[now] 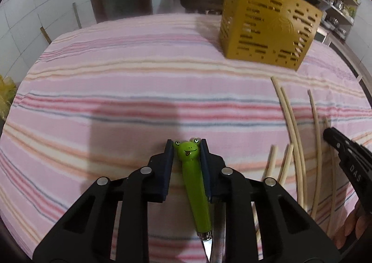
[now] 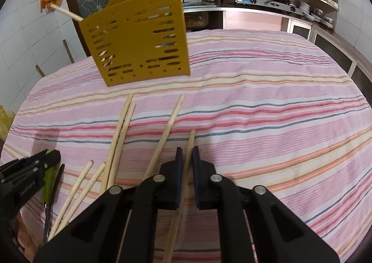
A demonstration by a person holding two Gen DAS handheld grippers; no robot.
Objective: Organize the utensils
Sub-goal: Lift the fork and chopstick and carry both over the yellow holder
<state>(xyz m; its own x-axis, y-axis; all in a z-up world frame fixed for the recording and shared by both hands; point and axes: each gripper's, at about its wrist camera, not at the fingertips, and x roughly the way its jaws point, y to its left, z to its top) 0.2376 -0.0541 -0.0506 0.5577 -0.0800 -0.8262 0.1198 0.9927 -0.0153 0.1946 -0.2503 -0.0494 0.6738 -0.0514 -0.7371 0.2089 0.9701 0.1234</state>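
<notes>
Green frog-handled knife (image 1: 194,183) and pale chopsticks (image 2: 121,137) lie flat before the upright, slotted yellow holder (image 2: 137,42).

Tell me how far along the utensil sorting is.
Early. Done: one chopstick pokes out of the yellow holder. In hand: left gripper clamps the frog-handled utensil; right gripper straddles a chopstick. Left: five more chopsticks on the cloth.
</notes>
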